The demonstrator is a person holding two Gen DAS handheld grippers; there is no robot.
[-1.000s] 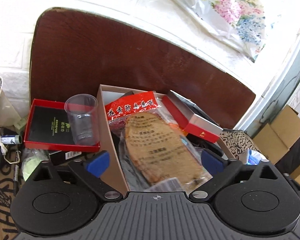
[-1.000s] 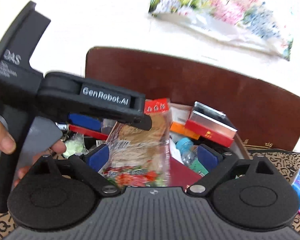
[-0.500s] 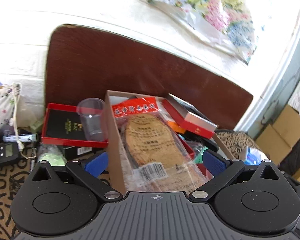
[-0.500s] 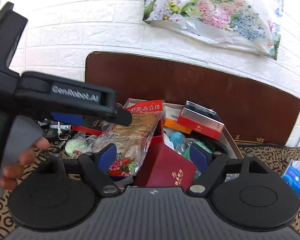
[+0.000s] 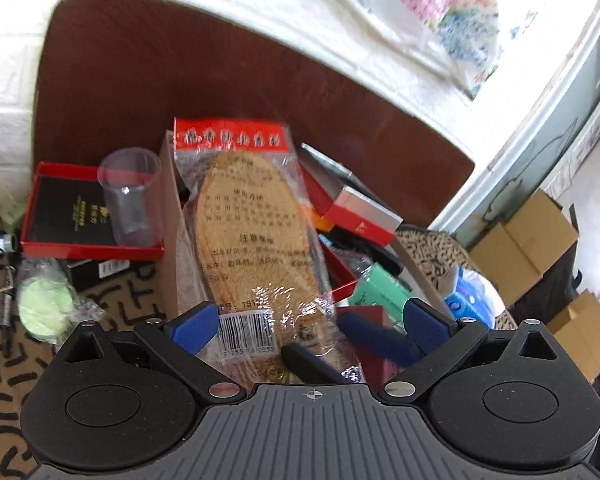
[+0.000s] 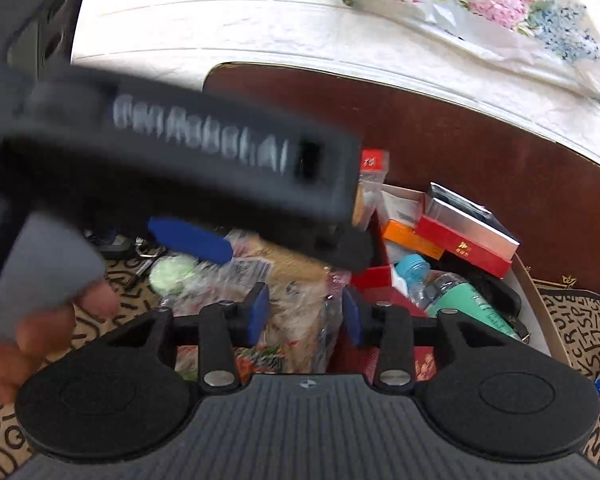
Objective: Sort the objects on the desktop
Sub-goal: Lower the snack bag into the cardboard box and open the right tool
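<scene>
A clear packet of tan insoles (image 5: 256, 236) with a red header stands tilted over the edge of the cardboard box (image 5: 168, 248). My left gripper (image 5: 312, 328) is open, its blue pads wide on either side of the packet's lower end. My right gripper (image 6: 304, 314) has its jaws closed in on the packet's bottom edge (image 6: 300, 320); its fingers (image 5: 374, 338) show in the left wrist view at the packet's lower right. The left gripper's body (image 6: 172, 176), blurred, crosses the right wrist view above the packet.
The box holds a red-and-silver case (image 6: 468, 236), an orange box (image 6: 410, 238), a green bottle (image 6: 472, 308) and a dark red box (image 5: 364, 320). Left of it are a clear cup (image 5: 130, 196) on a red tray (image 5: 52, 220), and a green puff (image 5: 44, 308). A brown headboard (image 5: 180, 80) stands behind.
The right gripper's jaws have narrowed from wide open onto the packet's bottom edge. The packet has risen more upright. The left gripper has swung closer across the right wrist view.
</scene>
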